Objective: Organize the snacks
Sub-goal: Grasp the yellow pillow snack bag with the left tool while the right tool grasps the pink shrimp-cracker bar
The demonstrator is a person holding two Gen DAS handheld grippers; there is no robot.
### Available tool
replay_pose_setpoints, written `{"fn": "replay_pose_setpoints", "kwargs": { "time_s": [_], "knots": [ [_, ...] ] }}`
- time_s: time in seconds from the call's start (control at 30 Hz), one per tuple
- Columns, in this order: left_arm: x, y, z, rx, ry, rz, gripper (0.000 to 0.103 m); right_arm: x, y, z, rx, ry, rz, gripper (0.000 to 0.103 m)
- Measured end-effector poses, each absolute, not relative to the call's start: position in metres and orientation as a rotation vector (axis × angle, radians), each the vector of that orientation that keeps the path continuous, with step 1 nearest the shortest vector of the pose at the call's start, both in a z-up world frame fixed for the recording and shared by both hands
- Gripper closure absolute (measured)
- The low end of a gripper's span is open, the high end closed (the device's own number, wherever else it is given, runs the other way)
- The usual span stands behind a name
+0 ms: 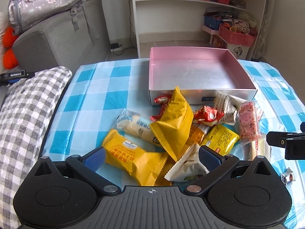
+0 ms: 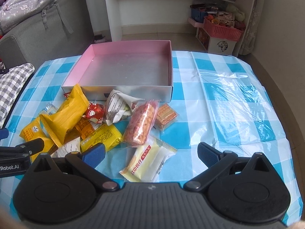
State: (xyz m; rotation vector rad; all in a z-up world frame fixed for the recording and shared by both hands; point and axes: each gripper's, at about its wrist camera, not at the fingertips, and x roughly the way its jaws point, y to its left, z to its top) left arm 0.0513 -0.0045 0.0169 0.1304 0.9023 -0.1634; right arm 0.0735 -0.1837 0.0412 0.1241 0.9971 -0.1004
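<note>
Blue-checked tablecloth (image 2: 219, 87), white shelves (image 2: 118, 9) behind, empty pink box (image 2: 125, 47) — snack pile (image 1: 177, 129) just ahead of both gaping grippers, left (image 1: 151, 157), right (image 2: 150, 156).

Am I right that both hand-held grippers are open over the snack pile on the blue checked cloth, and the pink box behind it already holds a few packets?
Not quite: the pink box is empty, as the right wrist view shows plainly. The rest stands: the left hand-held gripper and right hand-held gripper are open, and the snack pile lies on the blue checked cloth in front of the box.
</note>
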Motion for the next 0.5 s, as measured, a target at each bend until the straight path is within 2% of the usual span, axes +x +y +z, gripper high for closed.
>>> {"fn": "replay_pose_setpoints", "kwargs": {
  "time_s": [0.2, 0.27, 0.33, 0.5],
  "knots": [
    [0.078, -0.01, 0.01, 0.123, 0.879, -0.245, 0.001, 0.105, -0.203, 0.026, 0.237, 1.047, -0.062, 0.001],
    [0.084, -0.013, 0.002, 0.112, 0.894, -0.271, 0.002, 0.11, -0.206, 0.014, 0.27, 1.075, -0.038, 0.006],
    [0.09, -0.017, -0.002, 0.115, 0.898, -0.307, 0.004, 0.117, -0.207, 0.007, 0.286, 1.105, -0.005, 0.022],
    [0.105, -0.023, -0.008, 0.114, 0.912, -0.368, 0.009, 0.127, -0.205, 0.005, 0.308, 1.104, 0.059, 0.027]
  ]
}}
